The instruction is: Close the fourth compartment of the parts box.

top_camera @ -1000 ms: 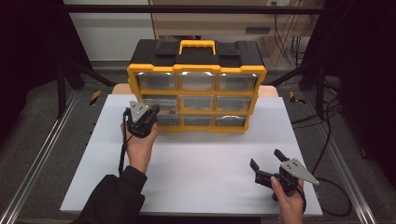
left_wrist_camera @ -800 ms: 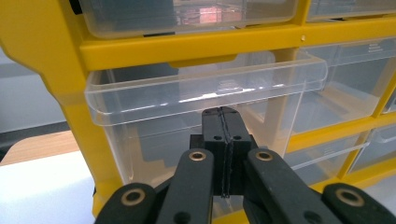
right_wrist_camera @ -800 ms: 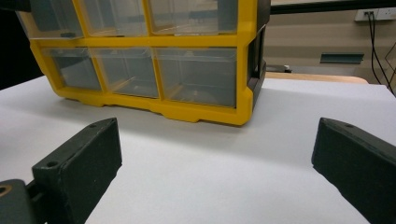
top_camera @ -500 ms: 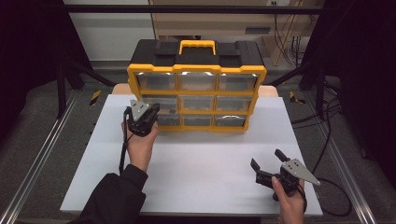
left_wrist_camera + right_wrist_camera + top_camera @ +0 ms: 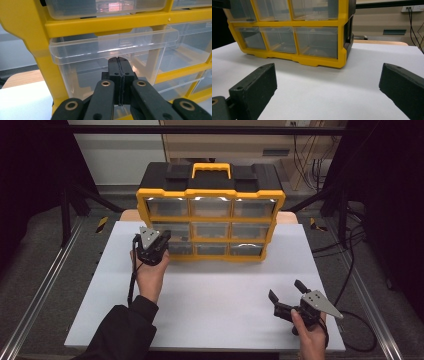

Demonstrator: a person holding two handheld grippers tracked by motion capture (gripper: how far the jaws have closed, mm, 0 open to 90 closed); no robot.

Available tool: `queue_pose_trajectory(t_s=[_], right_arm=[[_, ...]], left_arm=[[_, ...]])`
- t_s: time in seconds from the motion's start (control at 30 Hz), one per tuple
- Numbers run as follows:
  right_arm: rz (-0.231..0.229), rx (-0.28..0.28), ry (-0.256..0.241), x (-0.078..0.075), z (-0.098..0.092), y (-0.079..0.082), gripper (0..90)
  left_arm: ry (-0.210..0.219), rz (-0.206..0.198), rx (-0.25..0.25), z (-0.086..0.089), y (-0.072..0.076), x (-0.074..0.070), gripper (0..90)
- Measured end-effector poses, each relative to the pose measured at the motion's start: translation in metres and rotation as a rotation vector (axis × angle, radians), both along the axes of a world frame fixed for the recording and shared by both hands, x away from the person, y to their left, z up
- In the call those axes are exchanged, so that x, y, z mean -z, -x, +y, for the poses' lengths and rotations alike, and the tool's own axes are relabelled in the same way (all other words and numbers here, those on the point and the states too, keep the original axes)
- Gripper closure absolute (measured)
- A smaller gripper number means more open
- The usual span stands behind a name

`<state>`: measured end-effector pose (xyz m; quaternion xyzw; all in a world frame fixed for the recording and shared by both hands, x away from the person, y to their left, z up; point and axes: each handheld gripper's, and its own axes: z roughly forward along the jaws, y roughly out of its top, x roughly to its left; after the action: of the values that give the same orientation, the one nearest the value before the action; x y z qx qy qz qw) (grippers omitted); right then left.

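On a white worktop, the left hand-held gripper, jaws pressed together, sits against the bottom-left clear drawer of a yellow organiser, directly ahead; the right hand-held gripper, jaws spread, waits well apart, toward the organiser's right.

1. Looks like a lab or workshop test bay, not a home.
2. Plain white worktop flanked by metal rails along its left and right edges, on a grey floor.
3. Black frame struts and dark curtains beyond the far corners.
4. Loose cables trailing over the floor past the right edge; wall socket behind.
5. Yellow-and-black parts organiser with clear drawers at the far edge.
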<state>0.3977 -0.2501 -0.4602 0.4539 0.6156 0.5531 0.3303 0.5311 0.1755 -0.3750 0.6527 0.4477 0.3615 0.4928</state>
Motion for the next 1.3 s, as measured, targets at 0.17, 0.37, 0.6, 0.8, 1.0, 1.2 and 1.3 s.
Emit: queue_pose_trajectory(t_s=[0.17,0.37,0.6,0.8,1.0,1.2,1.3], right_arm=[[0.000,0.000,0.000,0.000,0.000,0.000,1.8],[0.001,0.000,-0.001,0.000,0.000,0.000,1.8],[0.001,-0.001,-0.001,0.000,0.000,0.000,1.8],[0.002,0.000,-0.002,0.000,0.000,0.000,1.8],[0.000,0.001,-0.001,0.000,0.000,0.000,1.8],[0.001,-0.002,-0.002,0.000,0.000,0.000,1.8],[0.001,-0.001,-0.001,0.000,0.000,0.000,1.8]], left_arm=[[-0.005,0.006,-0.003,0.000,-0.003,0.002,90.0],[-0.001,0.008,-0.006,0.001,-0.005,0.002,90.0],[-0.003,0.004,-0.007,0.001,-0.007,0.000,90.0],[-0.017,0.002,-0.007,0.000,-0.009,0.000,90.0],[-0.014,0.003,-0.008,0.000,-0.010,0.000,90.0],[-0.014,0.004,-0.008,0.001,-0.011,0.001,90.0],[-0.016,0.004,-0.008,0.001,-0.011,0.001,90.0]])
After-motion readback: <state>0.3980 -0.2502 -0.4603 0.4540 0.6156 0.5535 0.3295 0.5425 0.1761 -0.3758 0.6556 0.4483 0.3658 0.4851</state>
